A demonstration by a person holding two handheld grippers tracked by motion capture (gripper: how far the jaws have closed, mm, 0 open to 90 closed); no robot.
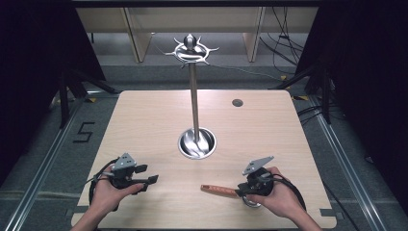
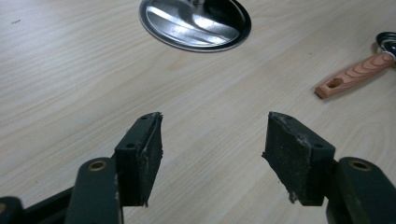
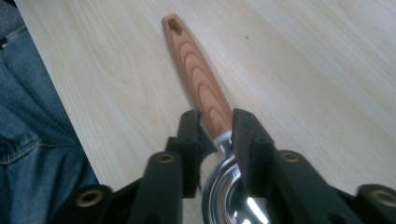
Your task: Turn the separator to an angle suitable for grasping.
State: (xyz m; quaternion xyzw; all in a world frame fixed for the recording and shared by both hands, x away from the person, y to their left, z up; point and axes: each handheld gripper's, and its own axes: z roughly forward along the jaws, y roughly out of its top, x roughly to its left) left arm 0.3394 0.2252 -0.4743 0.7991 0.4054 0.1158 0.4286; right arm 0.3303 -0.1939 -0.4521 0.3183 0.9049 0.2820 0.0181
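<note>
A pale wooden table (image 1: pixel 144 125) carries a tall steel hanging stand (image 1: pixel 194 96), its round base dish sunk near the table's middle and a ring of hooks at the top of its pole. Near the front edge, toward the right corner, lies a wooden-handled spoon (image 1: pixel 219 190), a metal utensil with a shiny bowl, its handle pointing toward the table's left side. The right tool (image 3: pixel 217 128) is clenched on the spoon's neck, jaws pressing either side where the wood meets the steel ferrule, with the bowl under the tool. The left tool (image 2: pixel 212 144) hangs released above bare table near the front left corner, jaws wide apart and holding nothing. The spoon looks light and rigid; its polished metal is likely slippery, so the grained wood just above the ferrule seems the surer hold. A slot at the handle's far end probably suits one of the stand's hooks, and gripping near the neck leaves that end free.
</note>
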